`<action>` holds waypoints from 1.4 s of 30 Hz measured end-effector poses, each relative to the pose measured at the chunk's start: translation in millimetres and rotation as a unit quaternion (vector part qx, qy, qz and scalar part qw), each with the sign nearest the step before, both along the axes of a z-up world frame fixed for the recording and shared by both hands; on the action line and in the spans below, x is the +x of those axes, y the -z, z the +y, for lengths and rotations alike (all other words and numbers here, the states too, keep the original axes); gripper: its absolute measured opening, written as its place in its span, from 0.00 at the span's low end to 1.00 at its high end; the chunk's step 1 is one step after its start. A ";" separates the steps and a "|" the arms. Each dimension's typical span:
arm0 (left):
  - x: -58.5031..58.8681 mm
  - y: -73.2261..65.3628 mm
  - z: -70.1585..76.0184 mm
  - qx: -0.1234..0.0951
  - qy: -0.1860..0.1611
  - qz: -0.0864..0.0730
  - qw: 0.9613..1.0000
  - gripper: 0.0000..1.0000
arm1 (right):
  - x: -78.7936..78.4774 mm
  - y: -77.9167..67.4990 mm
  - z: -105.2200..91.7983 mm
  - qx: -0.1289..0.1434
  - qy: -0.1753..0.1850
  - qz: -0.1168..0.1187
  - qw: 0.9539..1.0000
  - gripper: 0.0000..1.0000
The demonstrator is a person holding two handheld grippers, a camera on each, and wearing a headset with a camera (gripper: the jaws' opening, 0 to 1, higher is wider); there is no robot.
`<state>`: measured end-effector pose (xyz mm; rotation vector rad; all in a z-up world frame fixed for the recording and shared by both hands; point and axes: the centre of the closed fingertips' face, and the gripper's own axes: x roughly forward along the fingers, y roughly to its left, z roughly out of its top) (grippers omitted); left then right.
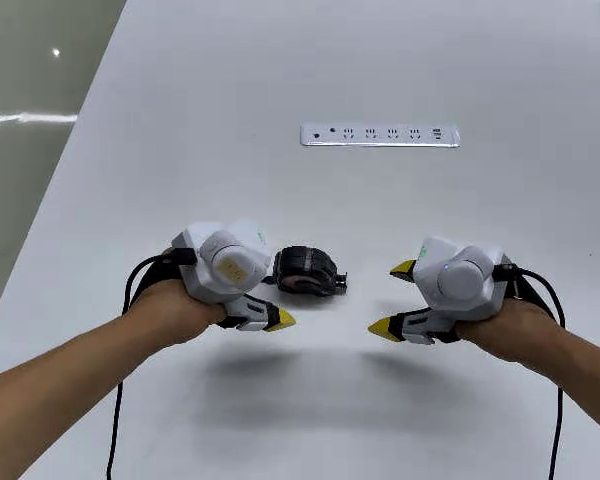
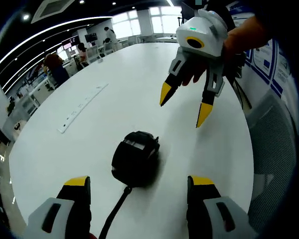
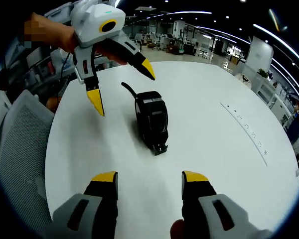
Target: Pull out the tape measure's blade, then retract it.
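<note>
I'm holding my left gripper (image 1: 277, 293) and right gripper (image 1: 392, 298) wide open, empty, flanking the tape (image 1: 305, 270) at centre frame; left should be clamping it squarely first.

I hold the left gripper (image 1: 278, 293) and the right gripper (image 1: 391, 298) level with each other, yellow tips turned inward so the two face one another across a gap. Both have their jaws spread wide, with nothing between them. My left hand (image 1: 175, 305) and right hand (image 1: 505, 325) wrap the bodies from behind. My left forearm (image 1: 50, 395) and right forearm (image 1: 585, 375) reach in bare from the lower corners.
</note>
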<state>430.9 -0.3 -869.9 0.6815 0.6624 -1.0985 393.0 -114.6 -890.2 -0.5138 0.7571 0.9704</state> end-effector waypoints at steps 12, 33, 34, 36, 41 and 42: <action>2.9 9.4 -15.0 0.017 0.052 0.001 0.999 0.75 | 10.4 8.5 9.9 -0.011 -0.048 -0.008 0.999 0.47; 15.4 22.4 -29.8 0.027 0.104 0.006 0.994 0.63 | 26.6 27.2 29.1 -0.024 -0.111 -0.016 0.993 0.39; 15.5 22.5 -30.4 0.028 0.107 0.005 0.994 0.62 | 27.5 28.1 29.6 -0.025 -0.112 -0.017 0.993 0.38; 15.8 23.1 -32.2 0.028 0.111 0.007 0.993 0.61 | 29.8 29.9 31.0 -0.025 -0.116 -0.017 0.993 0.38; 17.8 24.4 -36.1 0.029 0.117 0.008 0.993 0.58 | 34.4 31.5 34.2 -0.025 -0.123 -0.020 0.992 0.35; 17.9 24.6 -36.3 0.029 0.118 0.008 0.993 0.58 | 34.7 31.6 34.4 -0.025 -0.124 -0.020 0.992 0.35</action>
